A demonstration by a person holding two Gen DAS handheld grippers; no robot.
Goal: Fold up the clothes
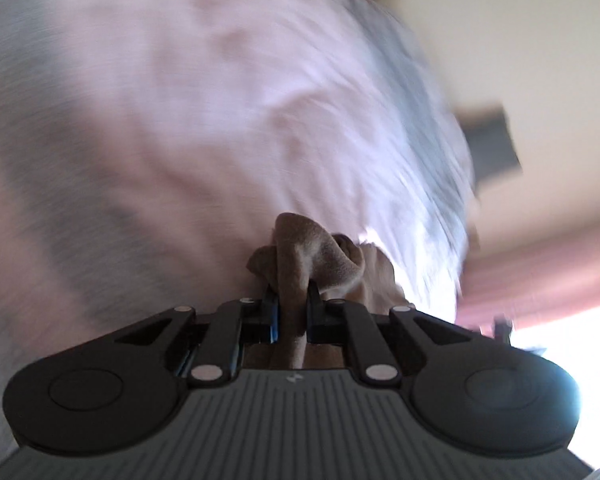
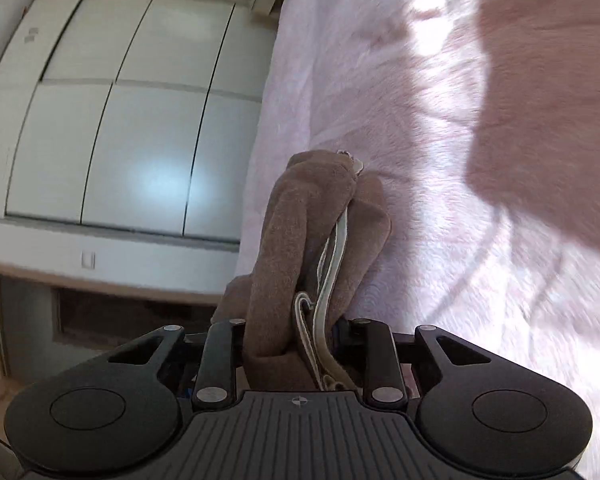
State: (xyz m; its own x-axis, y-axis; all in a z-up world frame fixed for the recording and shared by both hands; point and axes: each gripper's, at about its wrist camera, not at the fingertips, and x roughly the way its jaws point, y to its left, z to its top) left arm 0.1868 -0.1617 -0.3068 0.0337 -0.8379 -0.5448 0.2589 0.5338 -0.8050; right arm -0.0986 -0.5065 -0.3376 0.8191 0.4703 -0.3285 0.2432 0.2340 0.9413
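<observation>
My left gripper [image 1: 293, 300] pinches a fold of the brown garment [image 1: 300, 256] | my right gripper [image 2: 296, 336] clamps a thicker bunch with its cream drawstring [image 2: 332, 264] | pink blanket [image 2: 440, 140] beyond | white cabinets [image 2: 120, 120] farthest.

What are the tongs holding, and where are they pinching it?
Both tongs pinch brown clothing: the left tongs grip a bunched fold, the right tongs grip a bunched part with pale drawstrings.

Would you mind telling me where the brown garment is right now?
The brown garment is pinched in both grippers: bunched between the right gripper fingers, and the left gripper fingers, over the pink blanket.
</observation>
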